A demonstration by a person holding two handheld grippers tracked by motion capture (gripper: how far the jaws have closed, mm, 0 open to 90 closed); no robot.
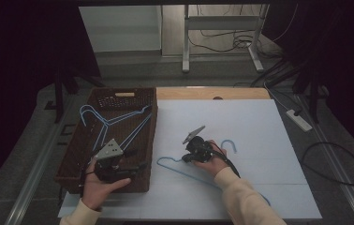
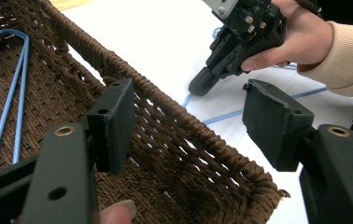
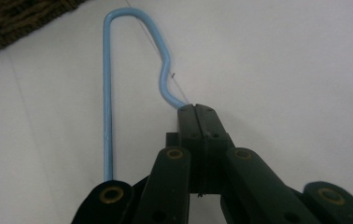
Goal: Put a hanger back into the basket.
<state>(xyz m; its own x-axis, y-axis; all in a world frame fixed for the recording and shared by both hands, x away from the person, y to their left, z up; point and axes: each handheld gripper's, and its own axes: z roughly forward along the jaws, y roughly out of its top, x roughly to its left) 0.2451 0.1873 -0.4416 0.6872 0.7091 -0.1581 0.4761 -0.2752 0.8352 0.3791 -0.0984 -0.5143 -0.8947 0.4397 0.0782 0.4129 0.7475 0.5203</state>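
Nearest the person, the left gripper [image 1: 140,166] hung over the near right corner of the brown woven wicker basket [image 1: 152,136], its two black jaws spread wide with nothing between them; in the left gripper view the basket's braided rim [image 2: 184,121] ran across the gap. A little farther out, on the pale blue-white table mat [image 1: 259,126], the right gripper [image 1: 185,159] had its jaws clamped together on the thin light-blue wire clothes hanger [image 1: 177,169] that lay flat on the mat just right of the basket. In the right gripper view the pads met on the wire where its shoulder bend [image 3: 165,79] came in, and the hanger's rounded end [image 3: 118,14] reached on toward the basket corner. Its long axis ran from that end, near the basket, back toward the person's right sleeve [image 1: 245,197], with the hook [image 1: 230,143] curling up behind the hand. So the basket lay to the left of the held hanger, and the right hand was the nearer one for carrying it across. Farther off, two more blue wire hangers [image 1: 114,119] already rested inside the basket.
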